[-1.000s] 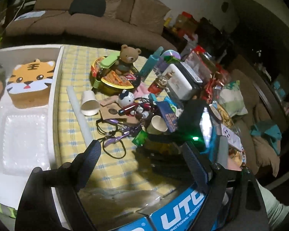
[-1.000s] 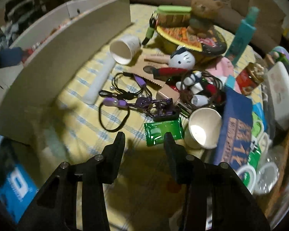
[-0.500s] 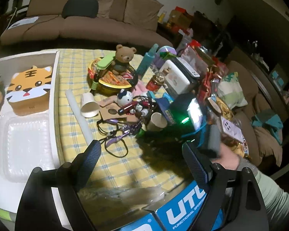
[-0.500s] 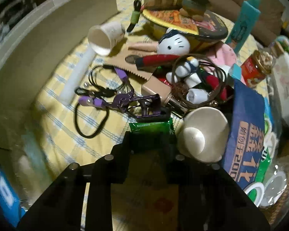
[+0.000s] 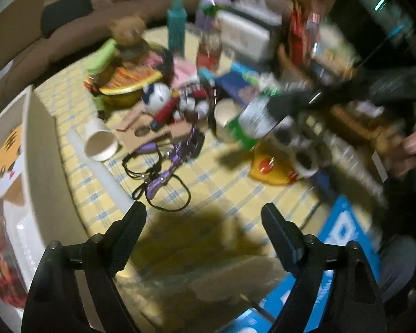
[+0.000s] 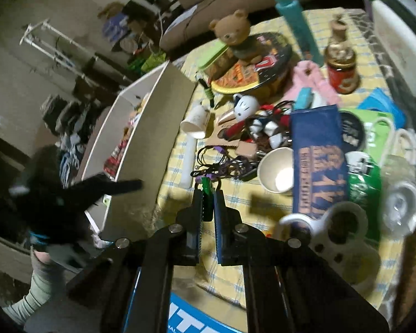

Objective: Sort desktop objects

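1. Clearly, the right gripper (image 6: 208,191) has its two black fingers pressed together on a small green foil sachet (image 6: 207,186), whose top edge sticks out just past the fingertips.
2. From the left wrist view, that sachet (image 5: 240,134) shows as a green and silvery blur hanging in the air over the yellow checked tablecloth (image 5: 208,183), nipped by the dark right gripper (image 5: 280,108); the picture is too smeared to say more.
3. The left gripper (image 5: 203,215) has its jaws standing wide and just closing a little, with nothing between them, only bare cloth and shadow below.
4. A tall white cardboard box wall (image 6: 152,149) stands at the cloth's left edge, and an orange tiger-face cushion (image 5: 7,163) lies inside the box.
5. Near the box wall lie a tipped white paper cup (image 5: 99,143) and a long white tube (image 5: 99,173).
6. Just right of those sits a tangle of purple and black cords (image 5: 163,166).
7. A second white paper cup (image 6: 277,170) lies on its side beside a dark blue printed packet (image 6: 319,161).
8. Farther back, a brown teddy bear figure (image 6: 233,34) rests on a round instant noodle bowl lid (image 6: 252,75), with a teal tube (image 6: 294,16) beside them.
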{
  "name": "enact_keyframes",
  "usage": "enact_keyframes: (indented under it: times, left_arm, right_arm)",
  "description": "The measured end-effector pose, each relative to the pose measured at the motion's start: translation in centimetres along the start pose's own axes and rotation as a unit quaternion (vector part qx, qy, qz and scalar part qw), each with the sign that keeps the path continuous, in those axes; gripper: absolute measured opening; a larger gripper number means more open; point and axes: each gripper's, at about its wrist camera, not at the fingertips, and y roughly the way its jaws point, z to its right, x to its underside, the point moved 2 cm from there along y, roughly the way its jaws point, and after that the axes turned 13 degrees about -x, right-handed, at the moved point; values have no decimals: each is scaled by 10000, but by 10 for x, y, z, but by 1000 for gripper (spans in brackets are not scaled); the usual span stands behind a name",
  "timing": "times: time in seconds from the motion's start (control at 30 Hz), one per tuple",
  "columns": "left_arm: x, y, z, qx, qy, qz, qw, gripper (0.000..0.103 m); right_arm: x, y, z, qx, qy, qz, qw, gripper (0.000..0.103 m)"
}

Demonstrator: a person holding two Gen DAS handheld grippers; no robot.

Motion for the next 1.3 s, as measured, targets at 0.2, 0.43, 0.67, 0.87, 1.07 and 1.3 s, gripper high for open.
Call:
enact_keyframes:
  times: [0.2,0.43,0.67,0.87,1.07,1.3]
  left_arm:
    - [-14,40,12,-248,344,-474,9980,55]
    - [-11,63,21,-749,700,-755,9919,53]
    - [-2,77,6,-314,397,-932,9944,29]
    - [-1,64,-15,-147,-58,-724,9972,1]
    - [-5,11,-35,325,-572,-210,9976,1]
    - [-13,-82,-40,739,-895,616,9913,1]
  right_arm:
    - [8,-26,-6,-100,-146,158,9997,8]
    - [19,-39,-9,-325,-207,210,9990,7]
    - [27,-43,-8,-455,-212,244,9984,8]
    - [35,-48,-12,-459,-194,263,9984,8]
    - [35,-55,-24,-438,-255,314,9982,8]
    - [33,-60,-55,-507,-387,393,9972,8]
